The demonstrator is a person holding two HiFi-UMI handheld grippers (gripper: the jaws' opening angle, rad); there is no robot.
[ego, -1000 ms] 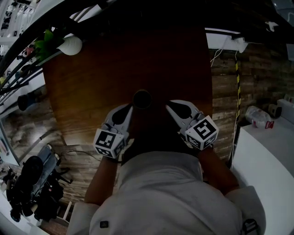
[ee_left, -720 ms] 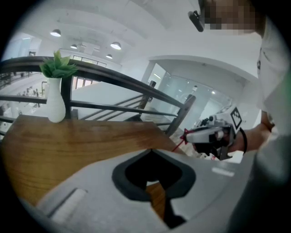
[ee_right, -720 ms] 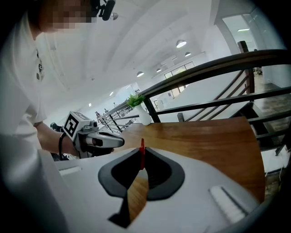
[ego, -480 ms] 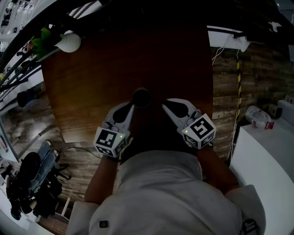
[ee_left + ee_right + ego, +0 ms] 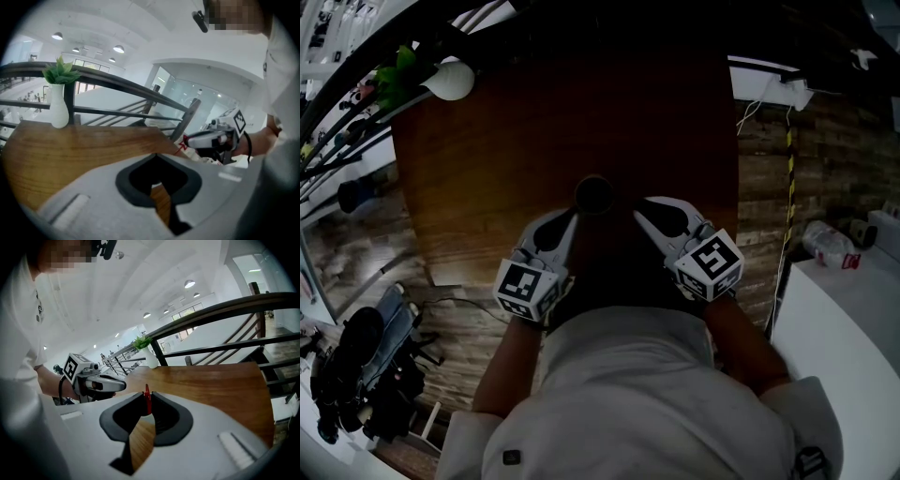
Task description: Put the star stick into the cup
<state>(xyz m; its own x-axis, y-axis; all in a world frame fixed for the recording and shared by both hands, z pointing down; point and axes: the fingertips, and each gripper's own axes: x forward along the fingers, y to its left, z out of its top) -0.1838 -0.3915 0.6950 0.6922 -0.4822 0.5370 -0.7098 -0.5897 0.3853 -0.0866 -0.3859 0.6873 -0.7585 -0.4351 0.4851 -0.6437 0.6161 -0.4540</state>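
Note:
A dark cup [image 5: 594, 194] stands on the round brown table [image 5: 487, 169], near its front edge. My left gripper [image 5: 574, 218] [image 5: 156, 156] rests just left of the cup, jaws shut with nothing between them. My right gripper [image 5: 638, 215] [image 5: 147, 398] is just right of the cup, shut on the red star stick [image 5: 147, 401], whose tip pokes up between the jaws. In the left gripper view the stick's red end [image 5: 181, 142] shows at the right gripper's tip. The cup is not seen in either gripper view.
A white vase with a green plant [image 5: 450, 80] [image 5: 58, 101] stands at the table's far left edge. A dark railing [image 5: 136, 91] runs behind the table. A white counter [image 5: 844, 319] is at the right, and wooden floor lies around the table.
The right gripper has edged slightly closer to the cup. Otherwise only the head camera has shifted a little.

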